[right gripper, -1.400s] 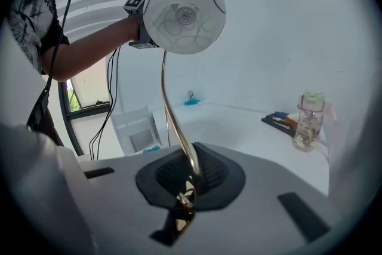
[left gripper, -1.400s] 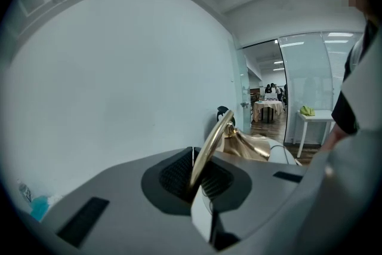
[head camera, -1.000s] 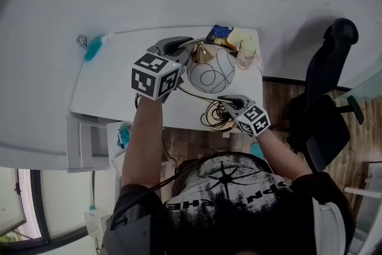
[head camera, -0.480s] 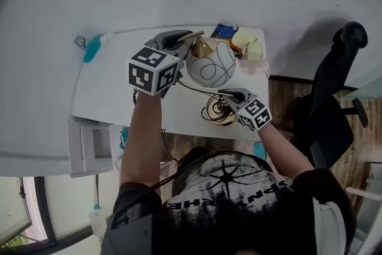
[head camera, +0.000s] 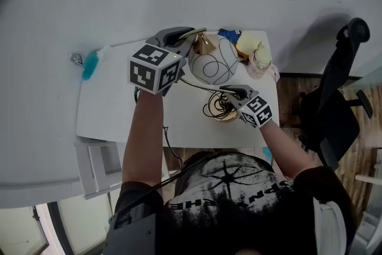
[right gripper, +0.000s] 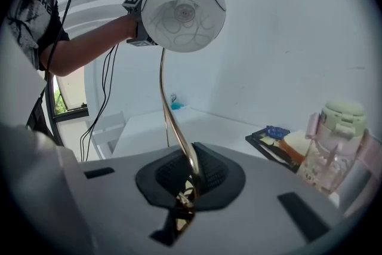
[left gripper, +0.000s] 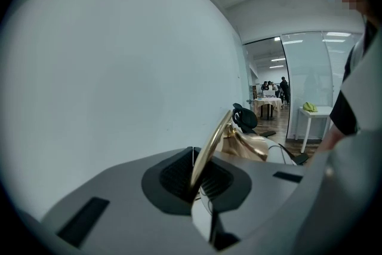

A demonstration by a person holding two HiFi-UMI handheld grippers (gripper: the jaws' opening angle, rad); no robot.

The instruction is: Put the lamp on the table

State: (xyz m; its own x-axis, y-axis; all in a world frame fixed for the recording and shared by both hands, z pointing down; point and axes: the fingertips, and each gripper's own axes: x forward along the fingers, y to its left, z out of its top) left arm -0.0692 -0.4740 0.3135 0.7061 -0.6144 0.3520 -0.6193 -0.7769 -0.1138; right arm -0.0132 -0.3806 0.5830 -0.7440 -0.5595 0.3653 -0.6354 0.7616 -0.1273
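The left gripper and right gripper, jaws clamped on the lamp stem, have carried it further in over the worktop; setting down remains.

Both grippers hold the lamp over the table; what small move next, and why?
Probably lower the lamp onto the table, clear of the bottle: left gripper and right gripper both clamp its gold stem, and it seems not yet set down.

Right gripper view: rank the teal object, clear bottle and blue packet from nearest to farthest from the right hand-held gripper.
1. clear bottle, close by at the right edge.
2. blue packet, behind the bottle, right of centre.
3. teal object, far back, left of centre.
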